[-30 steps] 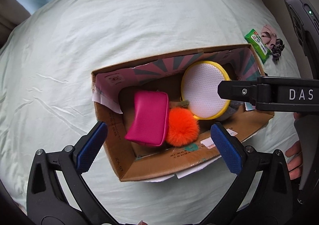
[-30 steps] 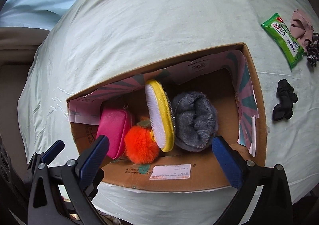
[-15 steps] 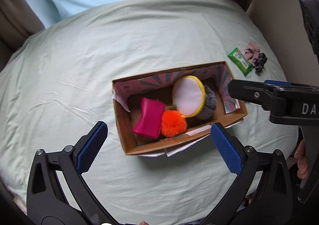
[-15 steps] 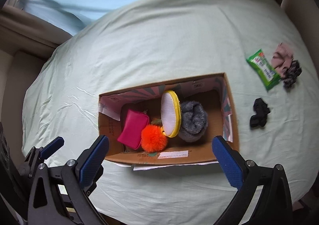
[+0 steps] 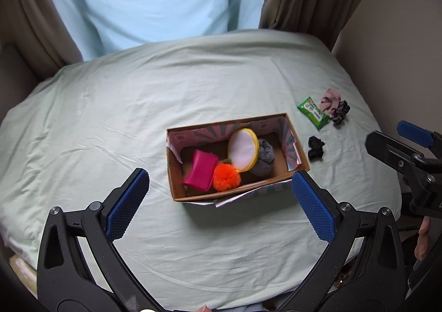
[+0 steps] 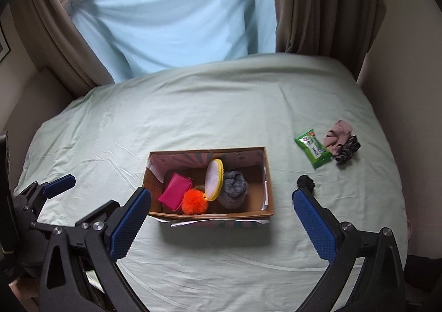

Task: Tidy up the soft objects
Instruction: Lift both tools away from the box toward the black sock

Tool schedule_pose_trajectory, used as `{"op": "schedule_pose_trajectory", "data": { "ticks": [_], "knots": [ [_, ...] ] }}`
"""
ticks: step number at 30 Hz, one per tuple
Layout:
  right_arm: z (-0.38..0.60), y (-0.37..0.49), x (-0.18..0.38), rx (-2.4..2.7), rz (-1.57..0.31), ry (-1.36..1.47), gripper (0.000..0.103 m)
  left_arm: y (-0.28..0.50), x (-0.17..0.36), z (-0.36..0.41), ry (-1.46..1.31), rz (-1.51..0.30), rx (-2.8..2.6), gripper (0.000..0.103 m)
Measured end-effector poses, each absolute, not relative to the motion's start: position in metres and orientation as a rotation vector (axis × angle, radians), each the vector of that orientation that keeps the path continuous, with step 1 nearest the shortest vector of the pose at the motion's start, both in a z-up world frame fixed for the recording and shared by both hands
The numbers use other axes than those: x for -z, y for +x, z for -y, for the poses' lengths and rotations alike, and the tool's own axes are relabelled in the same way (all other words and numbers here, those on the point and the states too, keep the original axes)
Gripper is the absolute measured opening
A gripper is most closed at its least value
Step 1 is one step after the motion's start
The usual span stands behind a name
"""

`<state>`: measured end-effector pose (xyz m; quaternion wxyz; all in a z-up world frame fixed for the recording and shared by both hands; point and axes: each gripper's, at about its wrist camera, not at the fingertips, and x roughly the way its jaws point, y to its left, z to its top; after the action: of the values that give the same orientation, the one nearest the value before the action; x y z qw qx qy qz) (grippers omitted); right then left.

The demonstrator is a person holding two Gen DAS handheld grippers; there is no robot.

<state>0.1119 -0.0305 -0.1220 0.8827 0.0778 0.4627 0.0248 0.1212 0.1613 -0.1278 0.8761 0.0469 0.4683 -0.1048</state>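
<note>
An open cardboard box (image 5: 299,157) (image 6: 269,187) lies on the pale green bed sheet. Inside it are a pink pouch (image 5: 200,173) (image 6: 175,191), an orange pom-pom (image 5: 226,180) (image 6: 194,201), a round yellow-rimmed pad (image 5: 243,150) (image 6: 213,179) and a grey fuzzy roll (image 5: 263,158) (image 6: 233,187). My left gripper (image 5: 219,201) hangs open above the box's near side, holding nothing. My right gripper (image 6: 221,220) is open and empty too, above the box front. A black scrunchie (image 5: 315,147) (image 6: 305,181), a green packet (image 5: 314,112) (image 6: 313,148), a pink cloth (image 5: 329,99) (image 6: 338,136) and a dark patterned scrunchie (image 5: 340,112) (image 6: 348,149) lie right of the box.
The bed sheet (image 5: 110,118) (image 6: 193,107) spreads wide around the box. A light blue sheet (image 6: 171,13) and brown curtains (image 6: 317,2) hang behind. A wall (image 5: 400,21) borders the bed's right side. A person's fingers (image 5: 422,240) show at the right edge.
Both grippers have pulled up and back from the box, so it looks smaller and the whole bed and curtains show. The box contents have not moved.
</note>
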Motion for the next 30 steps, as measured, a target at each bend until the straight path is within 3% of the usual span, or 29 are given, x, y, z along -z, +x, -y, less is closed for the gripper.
{"op": "schedule_pose_trajectory", "data": {
  "ticks": [16,30],
  "knots": [
    [0.163,0.042,0.084,-0.003,-0.771,0.090,0.103,0.069,0.078,-0.047,0.022,-0.808,0.154,0.103],
    [0.306,0.081,0.122,-0.032,-0.778,0.040,0.103,0.101,0.150,0.114,0.013,-0.854,0.175,0.103]
  ]
}}
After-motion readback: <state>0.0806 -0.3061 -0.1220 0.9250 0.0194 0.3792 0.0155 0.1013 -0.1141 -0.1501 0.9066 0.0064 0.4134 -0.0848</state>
